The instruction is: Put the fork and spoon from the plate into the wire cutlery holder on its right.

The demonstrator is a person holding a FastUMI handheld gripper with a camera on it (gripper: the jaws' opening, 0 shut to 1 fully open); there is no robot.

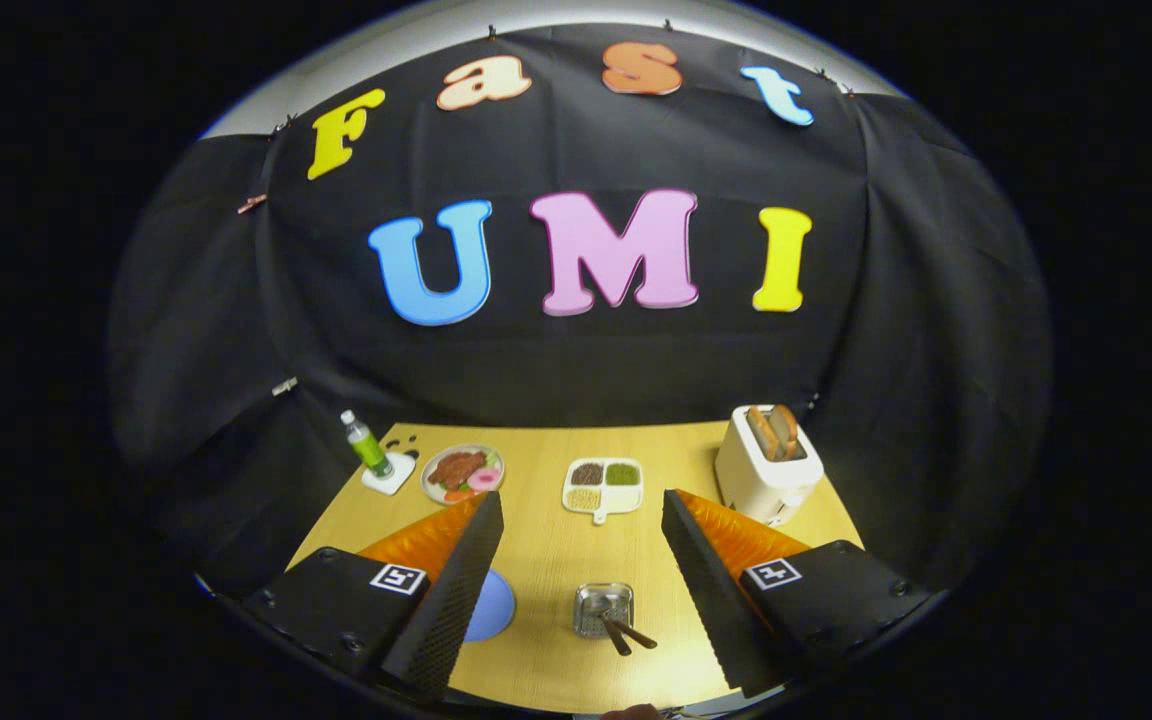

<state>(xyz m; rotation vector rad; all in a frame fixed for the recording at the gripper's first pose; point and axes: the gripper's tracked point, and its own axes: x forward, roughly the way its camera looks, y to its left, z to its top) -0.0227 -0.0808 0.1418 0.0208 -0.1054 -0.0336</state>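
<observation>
Between the spread, empty fingers of the gripper (pixel 581 590), the wire cutlery holder (pixel 603 608) already holds two dark handles (pixel 626 634), seemingly the fork and spoon, beside the blue plate (pixel 494 606). Risk: descending fingers could tip the holder.

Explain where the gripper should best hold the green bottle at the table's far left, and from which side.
Probably the bottle's straight green body, below the white cap, from the near side. It stands upright on a white coaster, wall behind and a food plate at its right. The gripper is open, the wire holder between its fingers.
</observation>
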